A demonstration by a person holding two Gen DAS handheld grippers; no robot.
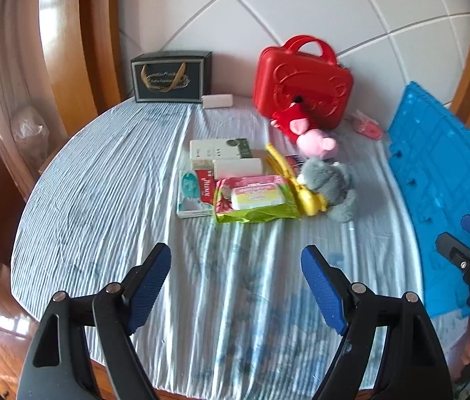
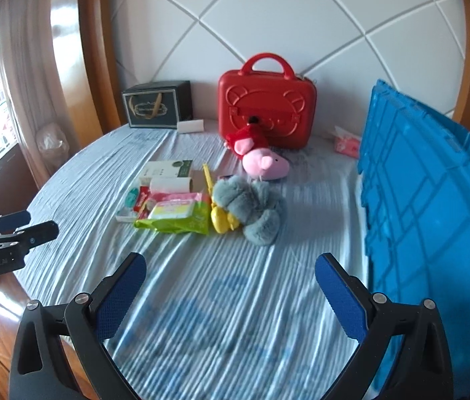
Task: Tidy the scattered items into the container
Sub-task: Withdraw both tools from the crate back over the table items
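A pile of items lies mid-bed: a green wet-wipes pack (image 1: 255, 200) (image 2: 176, 215), a grey plush toy (image 1: 333, 183) (image 2: 251, 208), a yellow toy (image 1: 301, 183) (image 2: 219, 220), small boxes (image 1: 221, 148) (image 2: 168, 170) and a pink pig plush (image 1: 311, 136) (image 2: 263, 160). A blue plastic crate (image 1: 441, 180) (image 2: 428, 206) stands on the right. My left gripper (image 1: 236, 283) is open and empty, short of the pile. My right gripper (image 2: 229, 286) is open and empty, beside the crate.
A red carry case (image 1: 301, 80) (image 2: 266, 106) and a dark gift box (image 1: 171, 76) (image 2: 156, 105) stand against the white padded headboard. A pink packet (image 1: 368, 126) (image 2: 346, 145) lies near the crate. The striped sheet (image 1: 101, 183) covers the bed; wooden floor lies left.
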